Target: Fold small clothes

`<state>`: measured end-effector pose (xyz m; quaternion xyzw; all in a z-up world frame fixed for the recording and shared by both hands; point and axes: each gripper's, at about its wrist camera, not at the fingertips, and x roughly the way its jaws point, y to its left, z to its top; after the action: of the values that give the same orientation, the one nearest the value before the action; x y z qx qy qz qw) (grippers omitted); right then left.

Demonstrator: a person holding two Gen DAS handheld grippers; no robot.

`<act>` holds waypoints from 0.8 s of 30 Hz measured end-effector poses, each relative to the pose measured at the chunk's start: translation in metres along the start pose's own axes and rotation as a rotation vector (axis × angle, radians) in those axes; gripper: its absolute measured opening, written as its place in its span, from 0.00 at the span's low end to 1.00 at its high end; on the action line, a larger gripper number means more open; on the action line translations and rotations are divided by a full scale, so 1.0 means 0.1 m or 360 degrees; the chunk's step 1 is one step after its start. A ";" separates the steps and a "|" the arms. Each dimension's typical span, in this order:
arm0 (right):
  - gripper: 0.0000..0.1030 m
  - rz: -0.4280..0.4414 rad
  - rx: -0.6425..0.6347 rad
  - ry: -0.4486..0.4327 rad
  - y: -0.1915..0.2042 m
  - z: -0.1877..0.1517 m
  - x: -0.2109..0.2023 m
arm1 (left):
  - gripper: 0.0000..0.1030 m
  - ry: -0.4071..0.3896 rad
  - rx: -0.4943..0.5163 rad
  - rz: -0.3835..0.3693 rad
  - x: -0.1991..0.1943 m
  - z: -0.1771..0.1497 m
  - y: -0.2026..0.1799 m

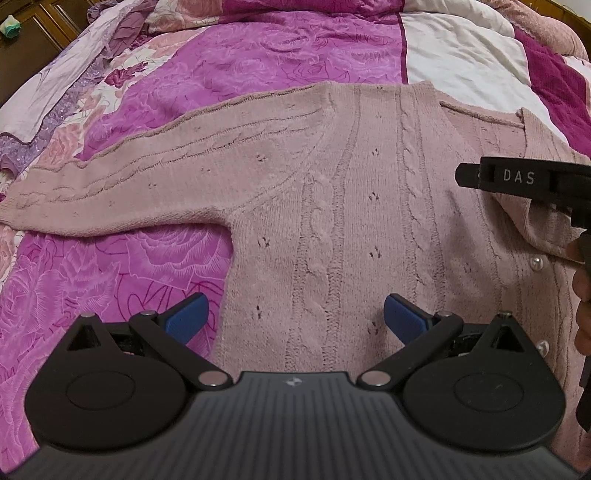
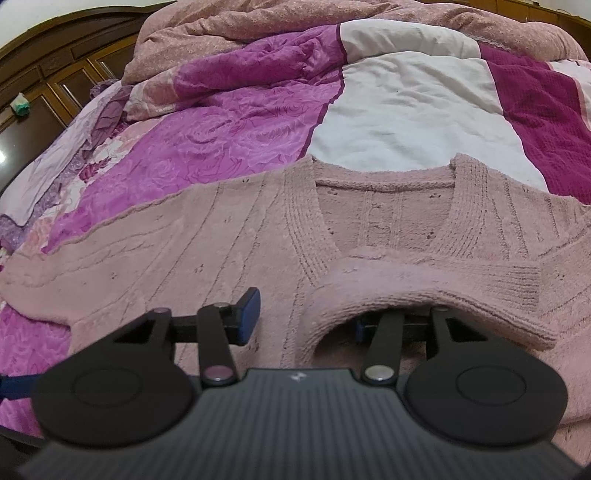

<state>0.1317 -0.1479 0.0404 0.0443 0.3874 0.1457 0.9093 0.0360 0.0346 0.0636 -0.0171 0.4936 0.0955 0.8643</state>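
Observation:
A pink cable-knit cardigan [image 1: 332, 206] lies face up on the bed, with one sleeve [image 1: 129, 184] stretched out to the left. My left gripper [image 1: 295, 321] hovers open over the cardigan's lower body, nothing between its blue pads [image 1: 186, 314]. In the right wrist view the other sleeve [image 2: 424, 284] lies folded across the chest below the V-neck [image 2: 384, 221]. My right gripper [image 2: 303, 321] stands open there. Its left pad [image 2: 249, 314] is bare, and the sleeve's cuff drapes over and hides the right finger. A black bar marked DAS [image 1: 517, 177] of the right tool shows at the left wrist view's right edge.
The bed carries a magenta rose-patterned quilt [image 1: 110, 277] with a white patch [image 2: 406, 122]. A crumpled pink duvet [image 2: 258, 22] is heaped at the back. Dark wooden cupboards [image 2: 44, 85] stand beyond the bed's far left. A hand [image 1: 583, 295] shows at the right edge.

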 end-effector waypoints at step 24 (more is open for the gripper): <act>0.65 -0.0059 0.0335 -0.0076 -0.68 -0.31 -0.99 | 1.00 -0.0134 0.0085 -0.0031 -0.33 0.15 -0.19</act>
<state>0.0604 -0.2430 0.0743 0.1357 0.3795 0.0863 0.9111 0.0355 0.0134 0.0986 0.0051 0.4589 0.0746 0.8853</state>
